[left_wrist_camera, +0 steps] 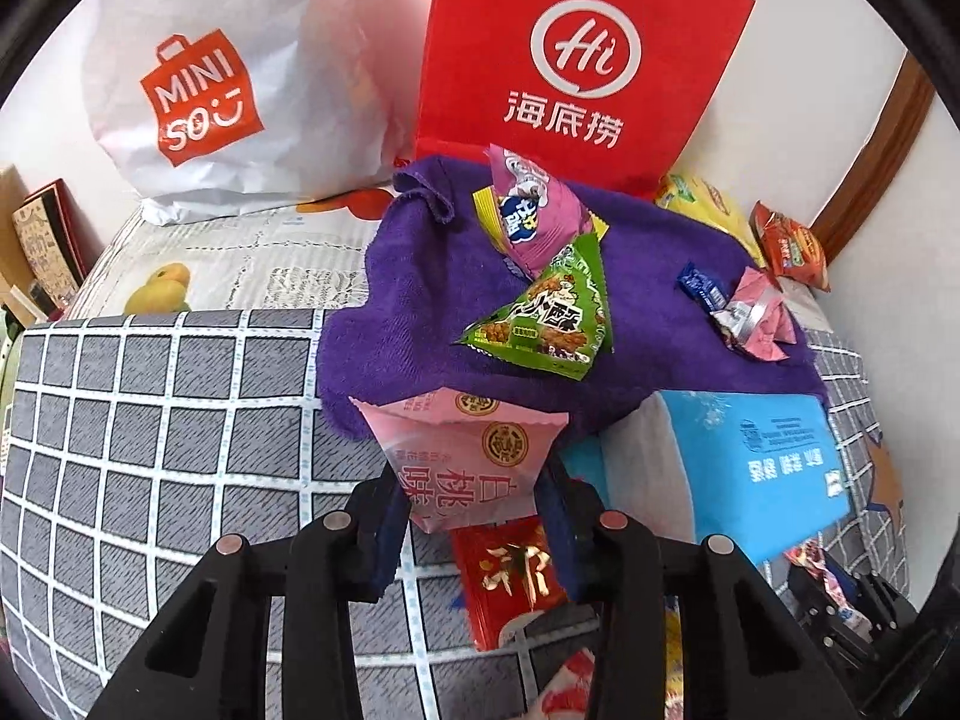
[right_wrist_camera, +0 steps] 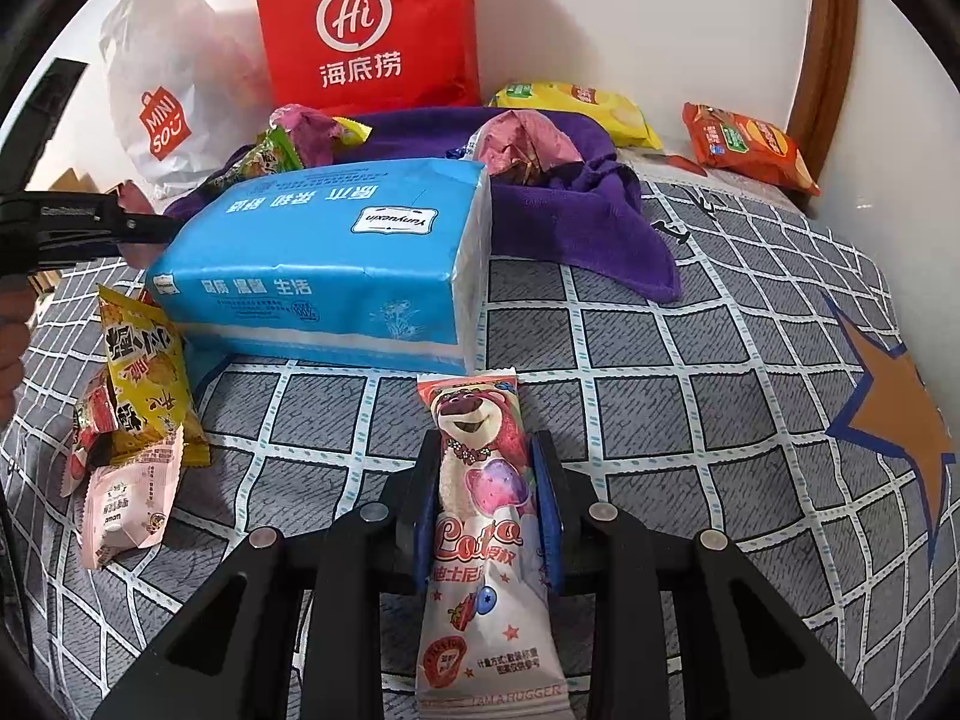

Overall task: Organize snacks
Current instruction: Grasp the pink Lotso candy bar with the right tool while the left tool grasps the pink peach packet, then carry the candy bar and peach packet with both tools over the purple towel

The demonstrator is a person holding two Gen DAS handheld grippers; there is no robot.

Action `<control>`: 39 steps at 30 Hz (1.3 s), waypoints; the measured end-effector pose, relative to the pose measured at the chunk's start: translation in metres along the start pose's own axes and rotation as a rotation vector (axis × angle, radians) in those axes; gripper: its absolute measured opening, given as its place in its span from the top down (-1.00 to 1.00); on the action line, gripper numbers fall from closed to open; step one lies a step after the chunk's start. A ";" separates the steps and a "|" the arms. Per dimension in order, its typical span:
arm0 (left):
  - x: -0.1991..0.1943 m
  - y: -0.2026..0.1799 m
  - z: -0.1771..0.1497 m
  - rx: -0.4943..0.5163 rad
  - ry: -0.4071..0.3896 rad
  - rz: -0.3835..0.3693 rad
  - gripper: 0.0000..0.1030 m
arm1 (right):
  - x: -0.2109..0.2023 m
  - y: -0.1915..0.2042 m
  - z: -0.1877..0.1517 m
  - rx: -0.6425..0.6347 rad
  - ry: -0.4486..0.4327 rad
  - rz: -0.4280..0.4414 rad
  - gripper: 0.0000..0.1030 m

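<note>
**Operator:** Closest to me, my left gripper [left_wrist_camera: 474, 516] has its jaws closed on a pale pink snack packet [left_wrist_camera: 462, 456], held up clear of the checked cloth [left_wrist_camera: 150, 420]. My right gripper [right_wrist_camera: 489, 498] is pinched on a long bear-print snack bar [right_wrist_camera: 480, 510], which runs back between the fingers toward the camera.

**Partner:** So both are loaded. What's ahead of them?

**Operator:** Just beyond the left gripper's tips is the purple towel [left_wrist_camera: 420, 300], with a green triangular packet [left_wrist_camera: 549, 315] and a pink-purple one [left_wrist_camera: 534, 210] already on it. A few small wrapped sweets [left_wrist_camera: 744, 315] lie ahead and to the right. Straight ahead of the right gripper a blue tissue pack [right_wrist_camera: 336, 264] blocks the way to that towel.

**Partner:** And farther back?

**Operator:** Behind the towel stand a red paper bag [left_wrist_camera: 576, 60] and a white shopping bag [left_wrist_camera: 240, 72], both against the wall.

**Partner:** Which step is this?

**Operator:** I judge it's the carrying stage, gathering snacks onto the towel. Next, the left needs a short reach forward and a release beside the green packet. The right must lift over or round the tissue pack first.
</note>
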State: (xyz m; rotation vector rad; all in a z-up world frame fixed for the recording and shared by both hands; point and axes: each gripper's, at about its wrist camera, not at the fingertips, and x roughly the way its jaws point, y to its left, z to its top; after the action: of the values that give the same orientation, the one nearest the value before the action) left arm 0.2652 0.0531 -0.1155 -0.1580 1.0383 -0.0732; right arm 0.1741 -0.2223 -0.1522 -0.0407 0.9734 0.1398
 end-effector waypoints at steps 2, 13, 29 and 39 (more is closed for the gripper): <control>-0.006 0.001 -0.001 -0.004 -0.005 -0.011 0.27 | 0.000 0.000 0.000 -0.003 0.000 -0.005 0.44; -0.040 0.008 -0.015 0.004 -0.025 -0.038 0.27 | -0.010 -0.001 0.000 0.033 0.001 -0.006 0.49; -0.090 0.014 -0.027 0.017 -0.063 -0.057 0.27 | -0.063 0.012 0.033 0.028 -0.110 -0.017 0.49; -0.109 -0.011 -0.005 0.053 -0.088 -0.105 0.27 | -0.089 0.019 0.066 0.015 -0.176 -0.018 0.49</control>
State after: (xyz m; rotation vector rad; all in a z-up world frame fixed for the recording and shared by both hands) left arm 0.2059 0.0569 -0.0238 -0.1657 0.9389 -0.1872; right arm 0.1761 -0.2061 -0.0414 -0.0225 0.7981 0.1174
